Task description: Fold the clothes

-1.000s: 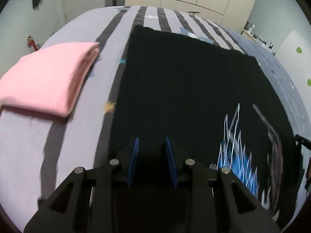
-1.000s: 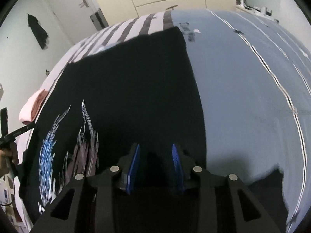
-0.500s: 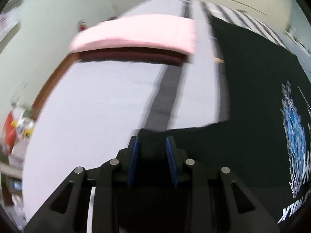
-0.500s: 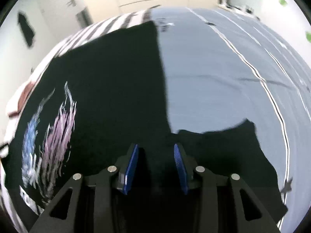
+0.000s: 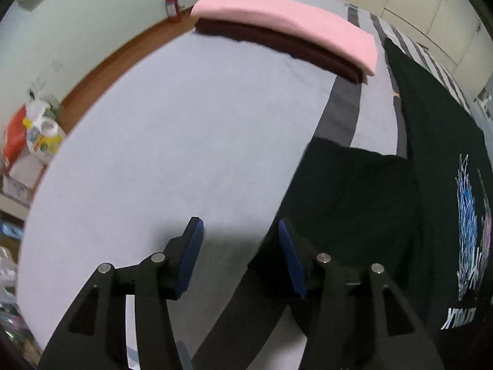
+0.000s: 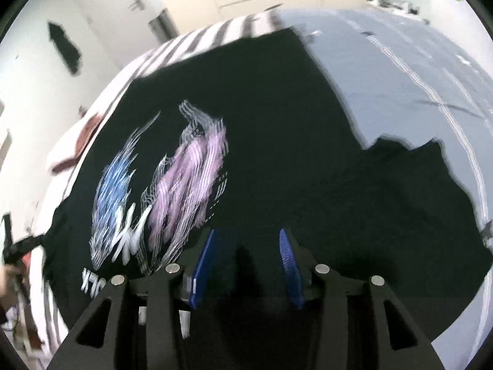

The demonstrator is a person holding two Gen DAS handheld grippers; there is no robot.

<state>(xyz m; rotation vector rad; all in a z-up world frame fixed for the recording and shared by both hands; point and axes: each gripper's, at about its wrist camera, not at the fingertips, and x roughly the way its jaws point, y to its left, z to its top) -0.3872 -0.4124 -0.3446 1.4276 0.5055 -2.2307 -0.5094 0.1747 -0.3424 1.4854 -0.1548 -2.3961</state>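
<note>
A black T-shirt (image 5: 385, 203) with a blue and purple print (image 6: 172, 178) lies spread flat on the bed. In the left wrist view my left gripper (image 5: 238, 237) hovers at the edge of the shirt's left sleeve. Its jaws are opening and only pale sheet shows between them; the right finger (image 5: 289, 256) stands at the black cloth's edge. My right gripper (image 6: 248, 239) is over the shirt near its top, beside the right sleeve (image 6: 416, 191). Its jaws are opening too. Black cloth lies under and between them, and the pads do not press on it.
A folded pink garment (image 5: 286, 21) rests on a folded dark maroon one (image 5: 277, 43) at the far end of the lavender striped sheet (image 5: 154, 154). Beyond the bed's left edge are a wooden floor (image 5: 117, 61), a fire extinguisher (image 5: 171, 1) and clutter (image 5: 34, 129). Blue-grey bedding (image 6: 400, 77) lies right of the shirt.
My left gripper swung left off the shirt to its sleeve edge, let go of the black cloth and widened. My right gripper shifted too, its jaws widened slightly, and the right sleeve now lies spread out.
</note>
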